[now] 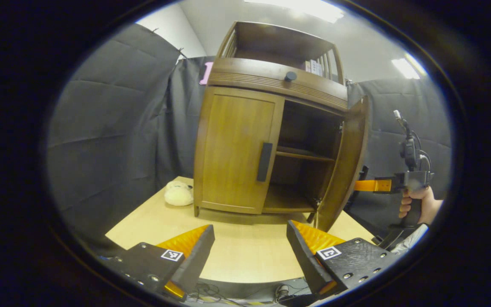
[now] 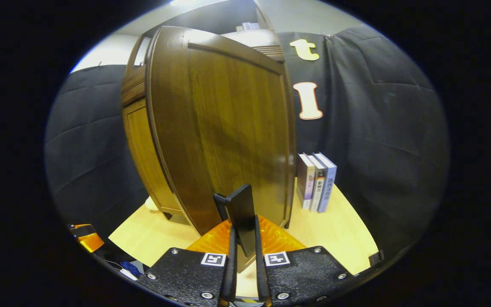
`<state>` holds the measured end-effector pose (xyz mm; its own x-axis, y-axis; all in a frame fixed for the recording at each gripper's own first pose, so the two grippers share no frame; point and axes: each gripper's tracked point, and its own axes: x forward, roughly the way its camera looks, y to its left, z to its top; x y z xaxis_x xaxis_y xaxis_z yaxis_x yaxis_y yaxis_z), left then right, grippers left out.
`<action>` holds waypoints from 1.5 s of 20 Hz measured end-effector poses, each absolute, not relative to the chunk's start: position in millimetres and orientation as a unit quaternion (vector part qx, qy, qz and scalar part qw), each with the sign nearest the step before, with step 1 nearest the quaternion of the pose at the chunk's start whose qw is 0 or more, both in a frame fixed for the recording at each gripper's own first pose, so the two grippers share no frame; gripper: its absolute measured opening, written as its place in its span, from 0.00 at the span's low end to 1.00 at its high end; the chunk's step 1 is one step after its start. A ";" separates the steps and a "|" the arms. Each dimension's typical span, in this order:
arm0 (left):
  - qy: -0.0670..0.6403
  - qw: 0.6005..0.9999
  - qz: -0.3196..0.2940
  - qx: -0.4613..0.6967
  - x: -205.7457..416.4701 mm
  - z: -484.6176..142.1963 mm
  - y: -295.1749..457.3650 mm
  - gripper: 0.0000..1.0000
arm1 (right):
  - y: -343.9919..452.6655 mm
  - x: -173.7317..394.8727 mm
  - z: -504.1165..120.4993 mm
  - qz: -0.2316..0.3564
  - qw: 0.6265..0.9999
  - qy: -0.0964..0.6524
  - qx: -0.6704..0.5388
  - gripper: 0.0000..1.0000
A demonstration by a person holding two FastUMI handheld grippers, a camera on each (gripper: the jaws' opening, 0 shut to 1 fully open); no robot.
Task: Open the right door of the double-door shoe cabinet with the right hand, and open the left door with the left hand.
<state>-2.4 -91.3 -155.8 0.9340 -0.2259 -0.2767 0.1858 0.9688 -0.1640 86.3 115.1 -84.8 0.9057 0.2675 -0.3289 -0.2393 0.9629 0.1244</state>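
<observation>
Left gripper view has the shoe cabinet [image 1: 271, 128] standing on a pale wooden table [image 1: 237, 251], with its left door [image 1: 237, 149] closed and its right door [image 1: 345, 166] swung out, baring a shelf [image 1: 303, 154] inside. The left gripper [image 1: 249, 251] hangs low in front of the cabinet, fingers spread wide with nothing between them, well apart from the left door's dark handle [image 1: 264, 162]. A cream soft toy [image 1: 178, 194] lies on the table by the cabinet's left foot. Above the doors sits a drawer with a round knob [image 1: 290, 76]. Far right, a hand [image 1: 418, 204] holds the right gripper [image 1: 371, 185] at the open door's outer face.

Right gripper view, close up, shows the right gripper [image 2: 243, 238] pinching the right door's handle [image 2: 240, 213], both fingers pressed against it. The right door [image 2: 224, 136] stands broad ahead. Three books [image 2: 317, 181] stand upright on the table [image 2: 335, 234] just beside the door's far edge, against the booth's black cloth.
</observation>
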 end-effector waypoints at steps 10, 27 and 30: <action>0.168 0.973 -0.145 -0.064 34.2 -154.8 -173.6 1.00 | 11.9 96.5 -85.3 0.113 0.977 0.176 0.050 0.04; 0.162 0.986 0.028 -0.011 43.1 -118.3 -203.8 0.99 | -17.9 103.5 -87.9 0.248 0.954 0.152 0.079 0.06; 0.145 0.989 0.031 -0.015 65.1 -110.5 -188.7 1.00 | -20.1 92.0 -89.6 0.241 0.956 0.152 0.073 0.07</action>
